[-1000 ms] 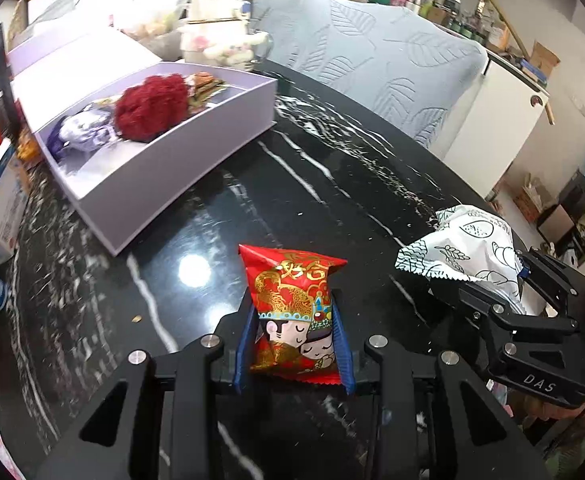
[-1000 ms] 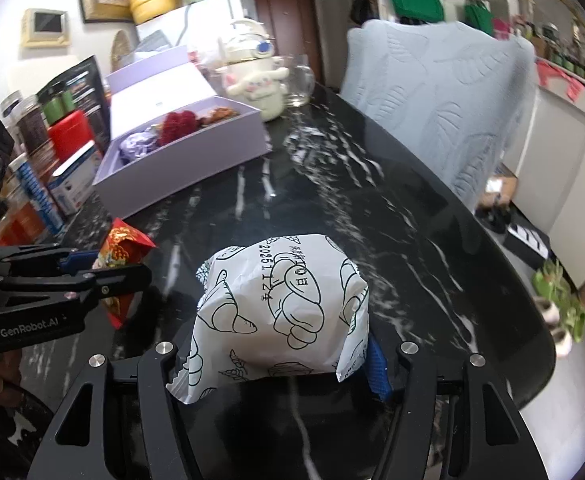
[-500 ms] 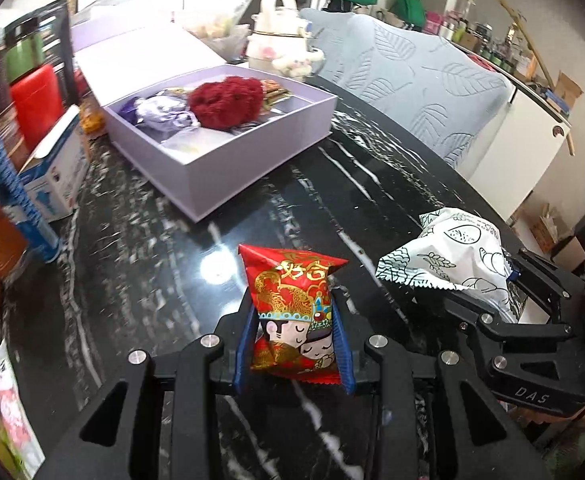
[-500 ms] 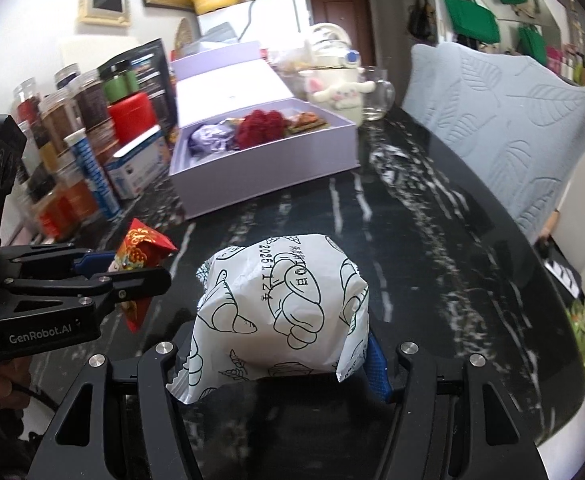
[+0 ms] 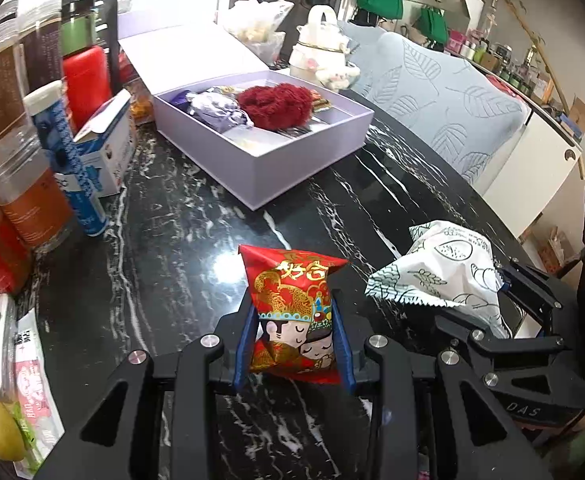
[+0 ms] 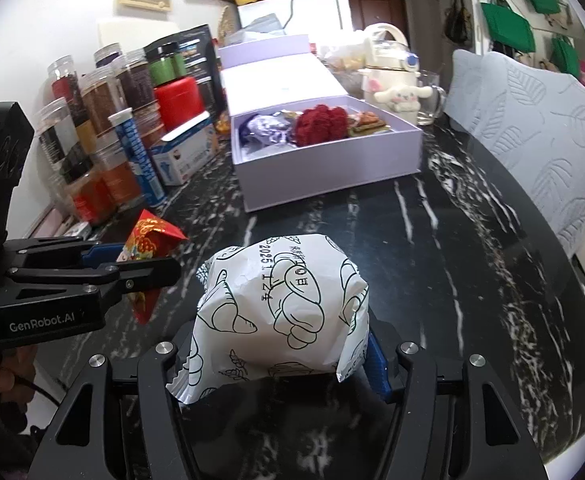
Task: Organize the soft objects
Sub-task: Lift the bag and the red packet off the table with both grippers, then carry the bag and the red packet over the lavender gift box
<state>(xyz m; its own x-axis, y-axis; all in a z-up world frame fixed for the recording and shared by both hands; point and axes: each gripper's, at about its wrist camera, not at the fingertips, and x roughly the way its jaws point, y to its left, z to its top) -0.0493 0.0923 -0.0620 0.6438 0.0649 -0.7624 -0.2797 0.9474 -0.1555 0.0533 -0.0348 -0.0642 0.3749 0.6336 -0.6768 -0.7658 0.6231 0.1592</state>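
The left tongs (image 5: 294, 336) are clamped on a red snack packet (image 5: 294, 312), held upright above the black marble counter (image 5: 172, 240). Toward the counter's far edge sits an open lilac box (image 5: 268, 160) holding a red fluffy item (image 5: 276, 102). The right tongs (image 6: 280, 344) are closed around a white printed packet (image 6: 284, 304), above the counter's near edge.

Both wrist views look forward, low over the table (image 5: 164, 208); both show the lavender box (image 6: 324, 168).

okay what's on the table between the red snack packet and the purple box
Nothing: in the left wrist view only bare black marble table separates the red snack packet from the purple box.
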